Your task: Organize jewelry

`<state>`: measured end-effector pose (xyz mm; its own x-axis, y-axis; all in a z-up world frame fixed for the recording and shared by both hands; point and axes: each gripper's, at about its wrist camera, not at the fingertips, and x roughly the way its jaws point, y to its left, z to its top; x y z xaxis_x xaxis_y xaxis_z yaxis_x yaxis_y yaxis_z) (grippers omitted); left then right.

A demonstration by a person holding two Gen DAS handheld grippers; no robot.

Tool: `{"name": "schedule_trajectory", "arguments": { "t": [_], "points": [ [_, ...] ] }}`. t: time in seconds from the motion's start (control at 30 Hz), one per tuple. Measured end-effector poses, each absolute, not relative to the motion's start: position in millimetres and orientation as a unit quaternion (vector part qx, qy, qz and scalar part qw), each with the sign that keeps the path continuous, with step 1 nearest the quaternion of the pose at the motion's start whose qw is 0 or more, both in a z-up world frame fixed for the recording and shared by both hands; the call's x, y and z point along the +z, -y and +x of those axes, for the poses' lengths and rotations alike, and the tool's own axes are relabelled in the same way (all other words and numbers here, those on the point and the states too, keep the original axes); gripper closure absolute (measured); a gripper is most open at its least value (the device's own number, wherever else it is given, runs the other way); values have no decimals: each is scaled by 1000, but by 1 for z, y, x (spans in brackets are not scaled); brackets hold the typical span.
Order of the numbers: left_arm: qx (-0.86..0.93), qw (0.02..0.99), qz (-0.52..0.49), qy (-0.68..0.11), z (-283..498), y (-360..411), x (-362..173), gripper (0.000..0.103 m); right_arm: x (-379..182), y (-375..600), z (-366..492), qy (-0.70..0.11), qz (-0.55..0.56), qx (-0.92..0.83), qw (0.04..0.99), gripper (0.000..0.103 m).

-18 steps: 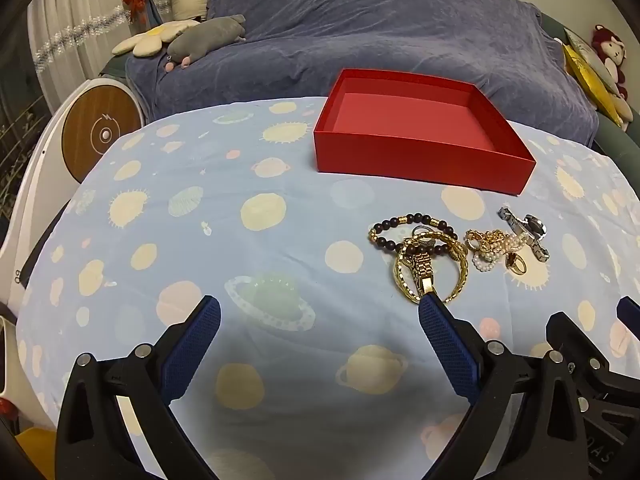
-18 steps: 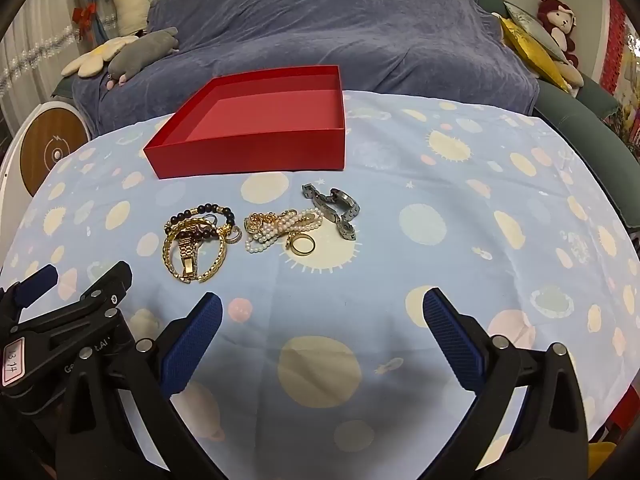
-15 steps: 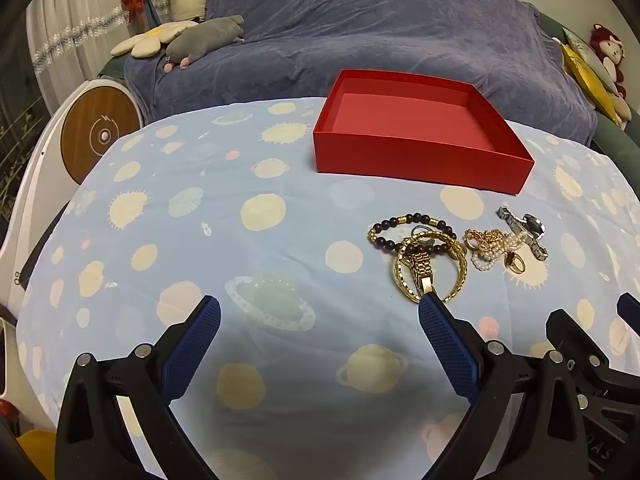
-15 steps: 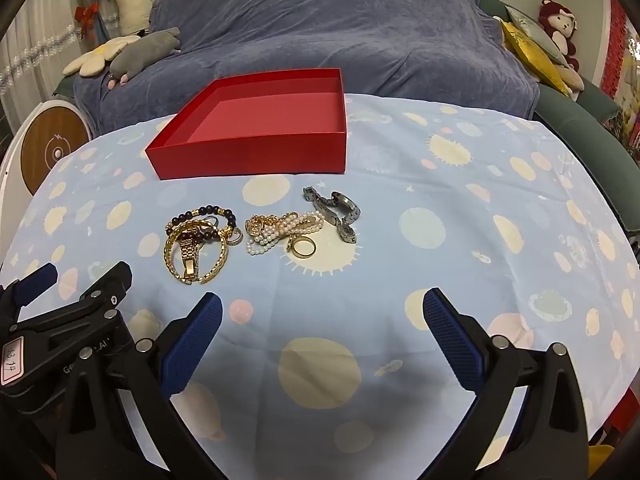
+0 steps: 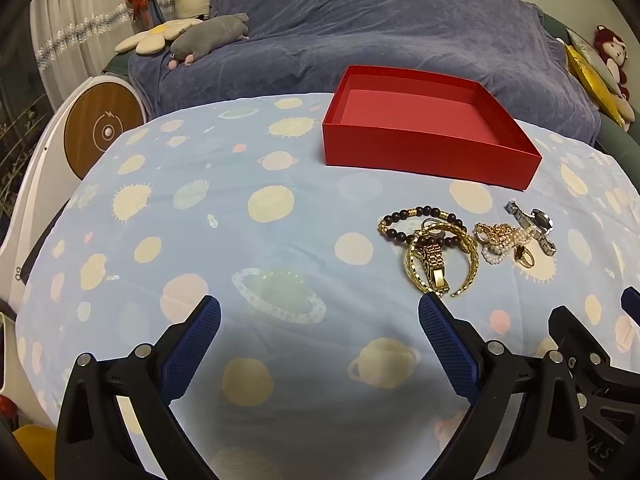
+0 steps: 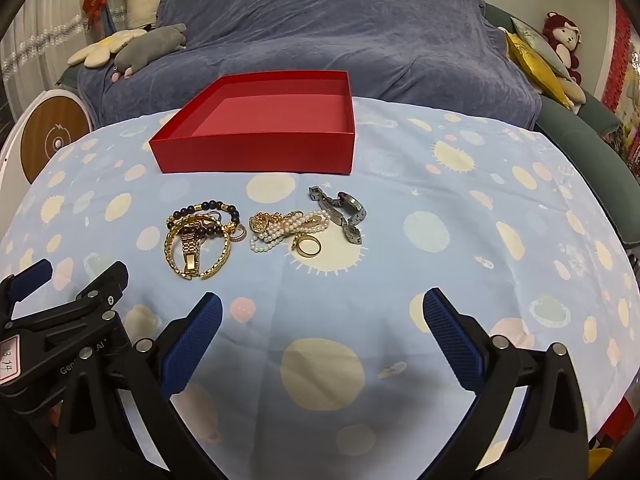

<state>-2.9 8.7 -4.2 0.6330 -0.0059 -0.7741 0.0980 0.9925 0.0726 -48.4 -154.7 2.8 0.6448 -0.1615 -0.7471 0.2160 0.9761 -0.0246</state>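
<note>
While poised over surface [image 5: 240,184], left hand-held gripper [image 5: 320,320]: jaws fully apart, nothing between pads. Jewelry clumped ahead-right: beaded bracelet [image 5: 400,218] overlapping gold watch [image 5: 434,260] and gold chain bracelet [image 5: 470,264]. Red box [image 5: 424,156] beyond, empty, apart from the pile.

From right wrist view, right hand-held gripper [image 6: 322,316]: likewise wide open, holding nothing. Pearl strand [image 6: 288,230] tangled with gold pendant [image 6: 262,222]; gold ring [image 6: 309,247] just beside; steel link bracelet [image 6: 346,212] touching the pearls.

Risks, judged: lifting one piece likely drags entangled neighbours; ring small, may slip from pads; soft cloth could bunch under fingertips.
</note>
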Motion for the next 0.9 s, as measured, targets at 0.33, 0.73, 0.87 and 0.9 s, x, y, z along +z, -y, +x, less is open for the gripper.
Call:
{"name": "schedule_trajectory", "arguments": {
  "t": [0.33,0.73,0.87,0.9],
  "points": [
    [-28,903,53,-425,-2,-9,-4,6,2,156,-48,-410,40,-106,905,5],
    [-27,905,52,-421,-4,-10,-4,6,1,155,-47,-409,38,-107,906,5],
    [-28,905,52,-422,-2,-10,-5,6,1,154,-47,-407,36,-109,906,5],
    [-28,905,52,-422,-2,-10,-5,6,1,154,-47,-407,36,-109,906,5]
  ]
}}
